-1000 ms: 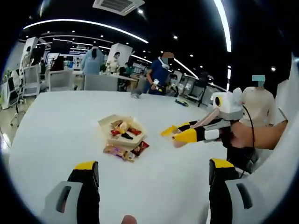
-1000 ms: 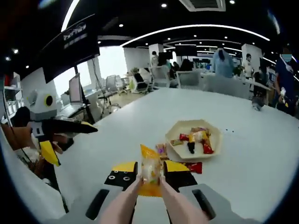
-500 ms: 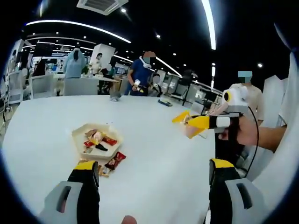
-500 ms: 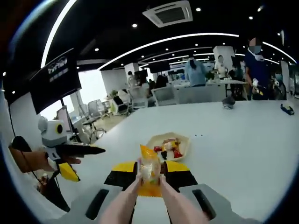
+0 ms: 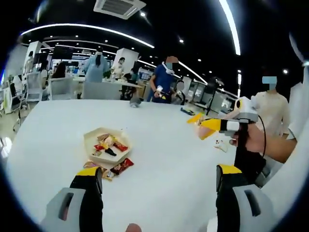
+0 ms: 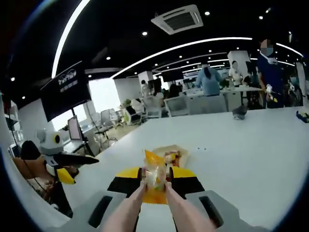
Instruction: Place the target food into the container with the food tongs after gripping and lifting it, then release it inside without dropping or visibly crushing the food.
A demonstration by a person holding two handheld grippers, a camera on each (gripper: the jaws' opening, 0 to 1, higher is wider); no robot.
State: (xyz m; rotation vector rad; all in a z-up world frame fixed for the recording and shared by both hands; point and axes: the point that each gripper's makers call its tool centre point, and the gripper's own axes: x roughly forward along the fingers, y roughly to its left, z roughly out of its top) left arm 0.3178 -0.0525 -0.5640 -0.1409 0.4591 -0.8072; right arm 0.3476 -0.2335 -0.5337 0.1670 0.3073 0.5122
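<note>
R gripper (image 6: 155, 180) pinches tongs (image 6: 153, 205), which clamp the snack pack (image 6: 155, 178) high over the table (image 6: 251, 145), prob. to clear the tray (image 5: 107, 145) rim. L gripper (image 5: 159, 186) gapes wide, empty.

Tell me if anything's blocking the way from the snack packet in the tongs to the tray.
Nothing visible does. The right gripper holds the tongs on the snack packet above bare table, and the tray lies open.

Ceiling: dark, with long curved light strips (image 6: 193, 44), small spotlights and an air-conditioning vent (image 5: 119, 6).
Furniture: a wide white table (image 5: 159, 145); office chairs (image 6: 104, 121) and desks behind.
Window: bright (image 6: 101, 92).
Wall: dark screen (image 6: 65, 89).
</note>
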